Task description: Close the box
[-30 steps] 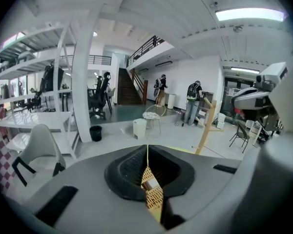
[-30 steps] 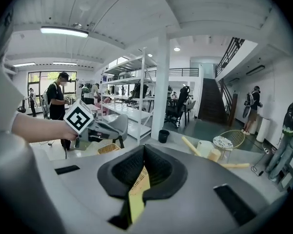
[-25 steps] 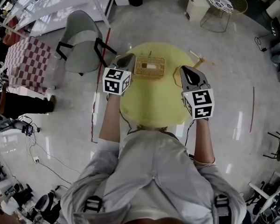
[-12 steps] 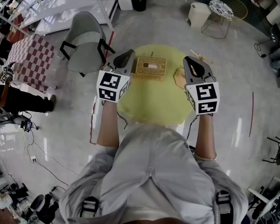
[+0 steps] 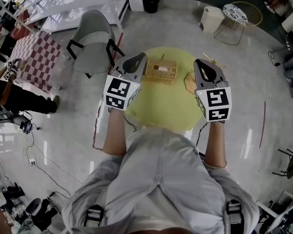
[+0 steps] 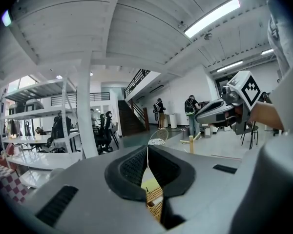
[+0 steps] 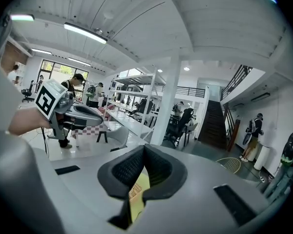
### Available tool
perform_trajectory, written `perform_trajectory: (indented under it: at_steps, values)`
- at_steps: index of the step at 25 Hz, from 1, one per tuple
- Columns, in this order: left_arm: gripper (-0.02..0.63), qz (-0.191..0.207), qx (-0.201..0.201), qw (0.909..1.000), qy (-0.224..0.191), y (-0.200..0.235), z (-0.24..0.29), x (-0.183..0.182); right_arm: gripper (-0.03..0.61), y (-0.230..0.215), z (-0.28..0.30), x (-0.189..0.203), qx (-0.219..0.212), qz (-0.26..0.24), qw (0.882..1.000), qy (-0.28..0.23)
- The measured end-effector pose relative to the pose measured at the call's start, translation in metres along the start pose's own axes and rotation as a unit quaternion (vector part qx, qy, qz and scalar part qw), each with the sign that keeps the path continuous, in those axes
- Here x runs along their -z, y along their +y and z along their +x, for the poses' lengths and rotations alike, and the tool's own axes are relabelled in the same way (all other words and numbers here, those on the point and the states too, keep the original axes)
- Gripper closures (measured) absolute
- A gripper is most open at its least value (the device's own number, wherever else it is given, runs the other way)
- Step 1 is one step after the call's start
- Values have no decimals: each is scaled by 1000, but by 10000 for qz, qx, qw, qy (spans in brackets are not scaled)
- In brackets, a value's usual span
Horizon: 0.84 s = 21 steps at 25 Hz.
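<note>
Hovering nearest the person, the left gripper (image 5: pixel 136 60) is holding its jaws pressed together on nothing. The right gripper (image 5: pixel 201 65) is doing the same, its pads meeting at the tips with only air between them. Below both pairs of jaws the round yellow table (image 5: pixel 161 106) is spreading out, and each gripper view is catching a sliver of it through the slot under the closed pads. Ahead of the jaws and between the two grippers, nearer the left one, the rectangular woven wicker box (image 5: pixel 160 69) is sitting flat on the table, apart from both tools. A pale patch is showing at the middle of its top (an opening or a fitting on the lid, I cannot tell), so how the lid is lying is unclear.

Judging by the weave, the box is looking light, fairly stiff yet crushable, and rough enough not to slip. It is likely to slide on the tabletop if pushed from one side. The lid's free edge is seeming the best place to take hold, with the other gripper steadying a side wall once the jaws part.

Beyond the left jaws, off the table, a grey chair (image 5: pixel 90 43) is standing.
</note>
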<state>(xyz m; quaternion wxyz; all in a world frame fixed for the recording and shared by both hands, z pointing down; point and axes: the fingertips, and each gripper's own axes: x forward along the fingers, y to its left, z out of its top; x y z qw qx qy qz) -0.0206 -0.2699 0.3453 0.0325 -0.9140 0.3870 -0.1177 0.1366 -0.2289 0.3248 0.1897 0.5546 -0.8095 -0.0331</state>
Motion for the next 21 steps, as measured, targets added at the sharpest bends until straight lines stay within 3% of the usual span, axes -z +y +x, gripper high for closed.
perform_trajectory:
  at_steps: [21]
  values:
    - [580, -281, 59, 9993, 239, -24, -15, 21, 557, 15, -19, 9, -130, 121, 9998, -51]
